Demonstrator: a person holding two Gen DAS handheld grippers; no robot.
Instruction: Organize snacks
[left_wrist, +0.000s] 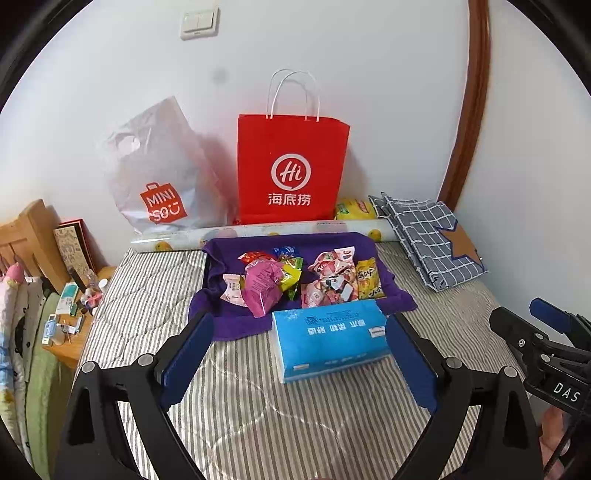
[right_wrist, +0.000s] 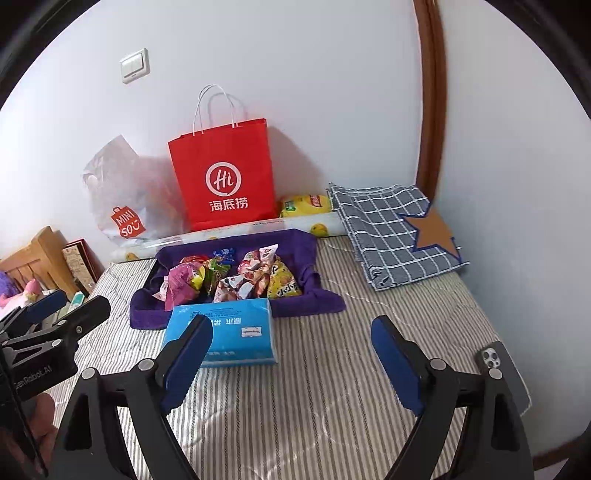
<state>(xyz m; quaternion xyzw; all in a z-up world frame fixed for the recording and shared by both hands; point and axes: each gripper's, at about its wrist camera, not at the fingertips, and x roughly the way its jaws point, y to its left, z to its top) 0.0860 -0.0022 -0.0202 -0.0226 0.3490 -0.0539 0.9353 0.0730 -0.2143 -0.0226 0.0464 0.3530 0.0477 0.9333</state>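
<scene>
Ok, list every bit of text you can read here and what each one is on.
"Hi" and "海底捞": red paper bag.
"MINISO": white plastic bag.
"DAS": right tool's body.
"GenRobot.AI": left tool's body, partly readable.
Blue tissue pack: upside-down print, too blurred to read.
Snack packets: print too small to read.

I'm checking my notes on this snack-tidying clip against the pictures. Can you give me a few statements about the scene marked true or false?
1. Both grippers are empty and open. True: the left gripper and right gripper hold nothing.
2. The snacks lie on a purple cloth. True.
3. The blue tissue pack stands inside the red paper bag. False: it lies on the striped bed in front of the cloth.
4. The red bag lies flat. False: it stands upright against the wall.
</scene>
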